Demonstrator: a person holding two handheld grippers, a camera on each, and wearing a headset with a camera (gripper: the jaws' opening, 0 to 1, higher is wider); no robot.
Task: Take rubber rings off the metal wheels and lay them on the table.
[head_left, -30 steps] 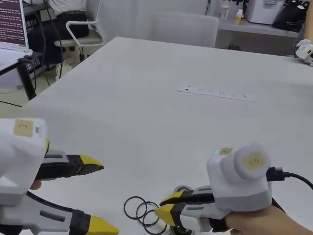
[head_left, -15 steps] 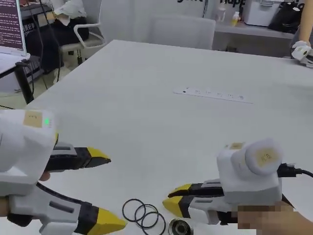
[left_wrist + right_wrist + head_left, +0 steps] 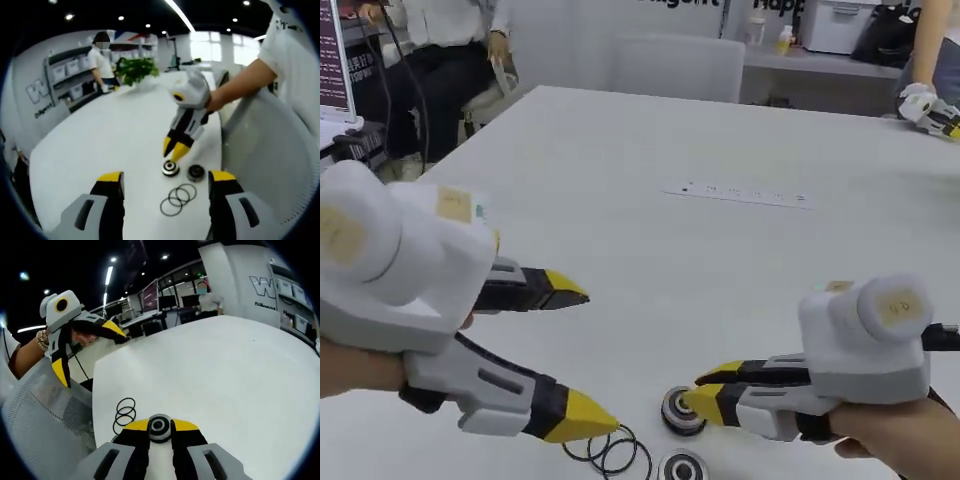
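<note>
My left gripper [image 3: 578, 355] hangs over the white table [image 3: 650, 250] with its jaws spread wide. My right gripper [image 3: 706, 390] has its yellow tips set close around a metal wheel [image 3: 678, 412]. They seem to be pinching it, though the contact is hard to make out. A second wheel [image 3: 682, 467] lies just beside it. Three black rubber rings [image 3: 610, 452] lie overlapping on the table near my left gripper's lower tip.
</note>
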